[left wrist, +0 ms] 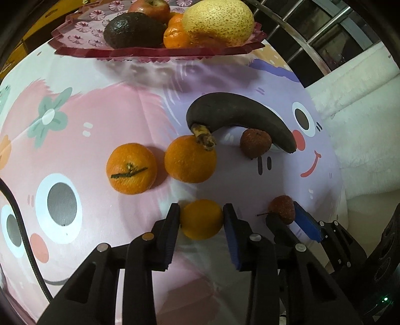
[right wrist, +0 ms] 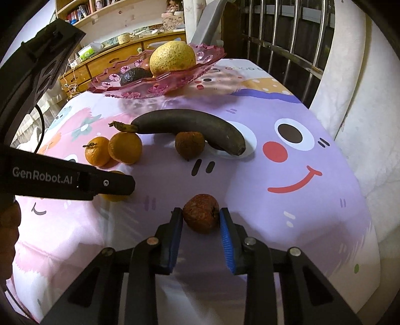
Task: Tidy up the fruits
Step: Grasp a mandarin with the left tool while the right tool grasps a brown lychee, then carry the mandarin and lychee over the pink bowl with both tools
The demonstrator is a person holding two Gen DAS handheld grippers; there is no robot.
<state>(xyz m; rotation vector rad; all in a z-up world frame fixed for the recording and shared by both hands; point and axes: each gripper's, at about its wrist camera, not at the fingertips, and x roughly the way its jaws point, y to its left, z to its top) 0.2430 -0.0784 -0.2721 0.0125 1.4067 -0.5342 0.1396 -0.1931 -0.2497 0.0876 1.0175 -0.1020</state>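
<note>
My left gripper (left wrist: 201,217) is shut on a small orange (left wrist: 201,219) on the tablecloth. My right gripper (right wrist: 201,216) is shut on a brown lychee (right wrist: 201,216), which also shows in the left wrist view (left wrist: 282,208). Two more oranges (left wrist: 131,168) (left wrist: 190,158), a blackened banana (left wrist: 240,112) and a second lychee (left wrist: 255,142) lie further ahead. A pink plate (left wrist: 82,37) at the far side holds an avocado (left wrist: 133,30), a yellow pear (left wrist: 217,21), an apple and a mandarin.
The table has a pink and purple cartoon cloth (right wrist: 300,200). A white cushioned seat and metal railing (right wrist: 287,37) stand to the right. A wooden cabinet (right wrist: 112,60) with clutter stands behind the table. The left gripper's body (right wrist: 62,177) crosses the right wrist view.
</note>
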